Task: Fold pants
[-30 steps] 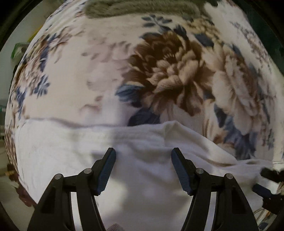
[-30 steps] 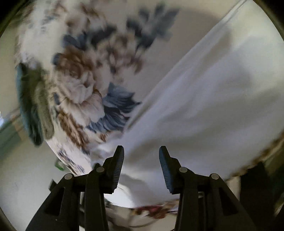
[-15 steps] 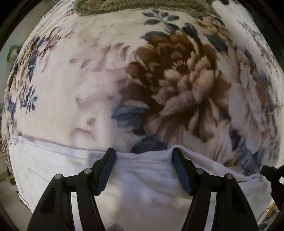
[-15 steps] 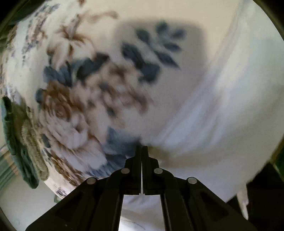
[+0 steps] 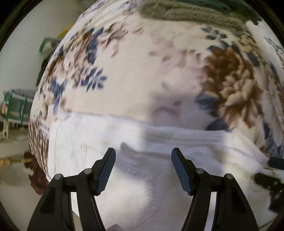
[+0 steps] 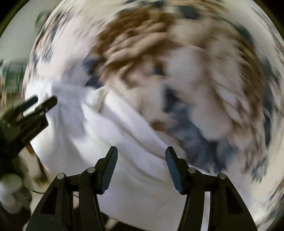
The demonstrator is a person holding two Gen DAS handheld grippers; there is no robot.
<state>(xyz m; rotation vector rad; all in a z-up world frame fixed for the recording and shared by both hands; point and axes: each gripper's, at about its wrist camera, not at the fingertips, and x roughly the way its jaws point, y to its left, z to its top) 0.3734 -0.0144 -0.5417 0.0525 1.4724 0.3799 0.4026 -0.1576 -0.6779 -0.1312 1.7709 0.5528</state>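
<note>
White pants [image 5: 134, 142] lie on a floral blanket [image 5: 142, 71], with their far edge running across the middle of the left wrist view. My left gripper [image 5: 143, 169] is open and empty just above the white cloth. In the right wrist view, which is blurred, the pants [image 6: 110, 135] show a raised fold near the middle. My right gripper [image 6: 141, 166] is open and empty over them. The left gripper's fingers [image 6: 44, 104] show at the left of the right wrist view, and the right gripper shows at the right edge of the left wrist view [image 5: 271, 170].
The floral blanket covers a bed. A green knitted cloth [image 5: 195, 10] lies at its far edge. The bed's left edge drops to a pale floor with green furniture [image 5: 16, 108] beside it.
My right gripper was shut half a second ago and is open now, and its view has swung round over the pants. My left gripper stayed open and shifted left over the cloth.
</note>
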